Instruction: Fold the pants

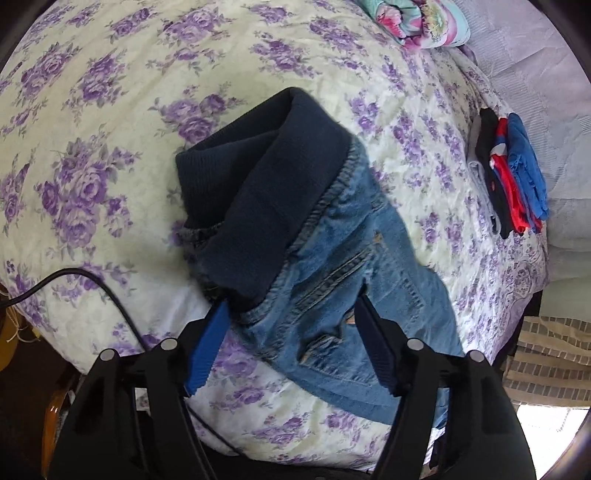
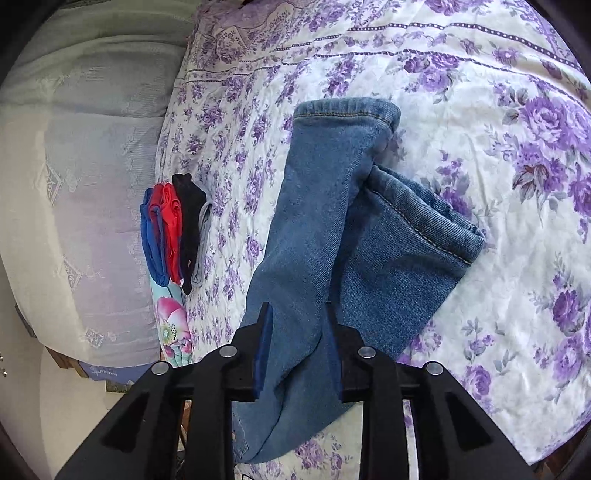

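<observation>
Small blue denim pants (image 1: 354,266) with a wide dark navy ribbed waistband (image 1: 266,192) lie on a floral bedspread (image 1: 92,129). My left gripper (image 1: 291,306) is open, its blue pads on either side of the pants' hip just below the waistband. In the right wrist view the two legs (image 2: 332,229) stretch away, their hems (image 2: 347,110) at the far end, one leg splayed right. My right gripper (image 2: 299,314) is open, its jaws standing on either side of the left leg.
A stack of folded clothes, blue, red and black (image 1: 513,173), lies near the bed's edge and also shows in the right wrist view (image 2: 173,232). A colourful floral bundle (image 1: 413,22) lies beyond. A black cable (image 1: 92,284) crosses the bedspread at left.
</observation>
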Available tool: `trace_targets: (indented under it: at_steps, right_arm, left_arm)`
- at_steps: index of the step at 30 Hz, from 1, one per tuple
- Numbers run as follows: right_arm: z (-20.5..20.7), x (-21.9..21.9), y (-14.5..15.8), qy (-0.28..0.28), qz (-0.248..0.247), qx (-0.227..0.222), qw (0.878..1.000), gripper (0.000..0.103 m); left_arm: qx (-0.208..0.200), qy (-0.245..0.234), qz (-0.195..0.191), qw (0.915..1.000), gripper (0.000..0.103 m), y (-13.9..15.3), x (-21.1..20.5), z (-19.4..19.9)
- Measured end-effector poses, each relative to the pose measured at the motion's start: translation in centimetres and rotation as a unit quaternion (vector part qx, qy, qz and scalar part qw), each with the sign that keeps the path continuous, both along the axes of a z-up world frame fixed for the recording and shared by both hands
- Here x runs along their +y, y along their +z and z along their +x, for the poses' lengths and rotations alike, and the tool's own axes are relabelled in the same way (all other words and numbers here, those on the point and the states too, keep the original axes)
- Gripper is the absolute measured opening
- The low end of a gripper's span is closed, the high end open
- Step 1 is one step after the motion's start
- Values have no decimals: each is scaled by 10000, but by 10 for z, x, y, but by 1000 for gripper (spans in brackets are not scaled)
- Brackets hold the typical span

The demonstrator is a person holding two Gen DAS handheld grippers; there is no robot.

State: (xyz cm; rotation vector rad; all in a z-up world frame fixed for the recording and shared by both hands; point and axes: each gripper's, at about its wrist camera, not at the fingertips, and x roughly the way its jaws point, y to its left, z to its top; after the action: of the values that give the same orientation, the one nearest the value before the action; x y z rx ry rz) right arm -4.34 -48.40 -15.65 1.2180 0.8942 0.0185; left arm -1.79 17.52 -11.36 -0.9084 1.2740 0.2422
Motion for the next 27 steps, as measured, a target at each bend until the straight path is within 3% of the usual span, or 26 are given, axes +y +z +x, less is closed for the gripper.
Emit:
trace_targets:
  at_steps: [3, 5, 8, 9, 12, 13, 14, 16, 20, 25, 26, 27]
  right_arm:
    - [11, 5, -9, 163, 21, 168, 9997, 28]
    - [16, 7, -16, 184, 74, 295, 9994, 28]
    - [15, 10, -25, 149, 125, 306, 9993, 28]
    - [14, 11, -27, 133, 140, 283, 9994, 28]
    - [14, 13, -29, 212, 120, 175, 9995, 25]
    - [14, 15, -27, 282, 80, 81, 9995, 9]
    - [18, 17, -22, 340, -6, -17, 9994, 5]
    - [20, 20, -14, 424, -186, -176, 9988, 4]
    - [25, 17, 1, 414, -96, -426, 9982, 4]
    - [38, 15, 30, 520, -79, -834, 9951, 4]
    - [44, 16, 36, 567, -82, -914, 9942, 4]
    - [52, 15, 42, 611, -90, -988, 9932, 4]
  left_arm:
    - [59, -285, 439, 9986, 75, 1, -12, 18]
    - [329, -200, 486, 9981, 79, -11, -13, 24]
    - [408, -126, 516, 9978, 81, -12, -13, 26]
    - [386, -138, 517, 9978, 78, -9, -13, 27]
    - [393, -68, 498, 9980, 42, 3, -5, 26]
    - [369, -56, 418, 9984, 23, 6, -1, 25]
    - [331, -25, 325, 9989, 18, 10, 4, 24]
    - [214, 112, 132, 9996, 16, 16, 9, 20]
    - [-63, 230, -4, 9997, 16, 36, 10, 17]
    - [-671, 88, 145, 9976, 15, 75, 6, 36]
    - [-787, 60, 187, 9967, 13, 82, 5, 44]
    - [-938, 61, 216, 9953, 0, 87, 7, 53]
